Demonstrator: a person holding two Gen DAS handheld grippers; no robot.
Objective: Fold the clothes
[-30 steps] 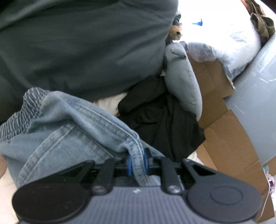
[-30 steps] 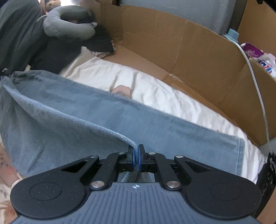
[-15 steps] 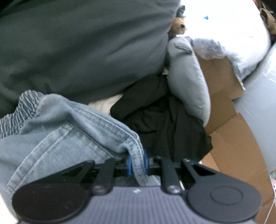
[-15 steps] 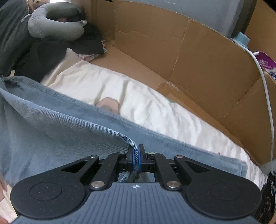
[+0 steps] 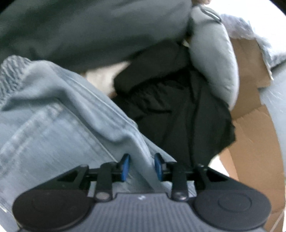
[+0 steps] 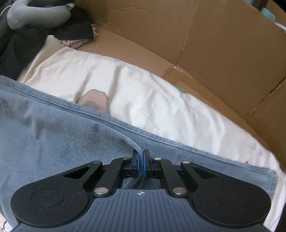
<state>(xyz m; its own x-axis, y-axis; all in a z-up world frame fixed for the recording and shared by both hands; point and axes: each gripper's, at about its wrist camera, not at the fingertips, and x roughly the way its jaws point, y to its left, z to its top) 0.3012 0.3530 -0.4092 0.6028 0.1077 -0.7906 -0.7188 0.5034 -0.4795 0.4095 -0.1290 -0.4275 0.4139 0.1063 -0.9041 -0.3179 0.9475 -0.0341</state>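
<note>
Light blue jeans (image 5: pixel 53 114) fill the lower left of the left wrist view, elastic waistband at the far left. My left gripper (image 5: pixel 142 166) has its blue pads apart, with a fold of the jeans lying loosely between them. In the right wrist view the jeans (image 6: pixel 53 135) spread over a cream sheet (image 6: pixel 143 92). My right gripper (image 6: pixel 141 160) is shut on a denim edge of the jeans.
A black garment (image 5: pixel 178 107) and a grey neck pillow (image 5: pixel 214 58) lie beyond the jeans, under a dark grey cover (image 5: pixel 89 26). Brown cardboard walls (image 6: pixel 214 44) edge the sheet on the right and far side. The pillow also shows in the right wrist view (image 6: pixel 35 16).
My left gripper has opened; its pads were clamped on the jeans fold and now stand apart. Both views have moved closer to the bedding. My right gripper stays shut on the denim.
</note>
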